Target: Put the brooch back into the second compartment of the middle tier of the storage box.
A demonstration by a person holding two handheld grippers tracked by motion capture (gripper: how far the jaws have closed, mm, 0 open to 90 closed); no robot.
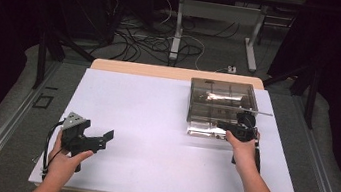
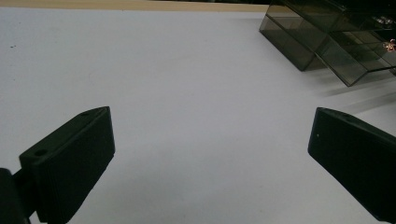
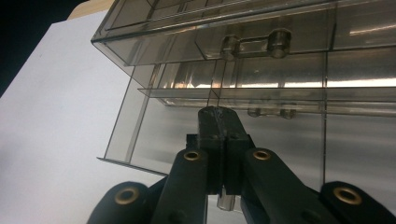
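A smoky clear plastic drawer box [image 1: 220, 97] stands at the table's far right. Its lowest drawer [image 1: 203, 128] is pulled out toward the person. My right gripper [image 1: 235, 131] is at that drawer's front. In the right gripper view the right gripper [image 3: 218, 117] has its jaws pressed together over the drawer's clear handle [image 3: 226, 201]; the upper drawer's handle [image 3: 254, 43] is closed above. My left gripper [image 1: 103, 139] hovers over the near left of the table. There the left gripper [image 2: 210, 158] stands wide open with nothing between its fingers, the box [image 2: 322, 44] far off.
The white table [image 1: 154, 124] has a wooden far edge. Small metallic items [image 1: 218, 98] lie inside the box's upper compartments. Beyond the table, cables and desk legs [image 1: 176, 41] cover the floor. Dark curtains close both sides.
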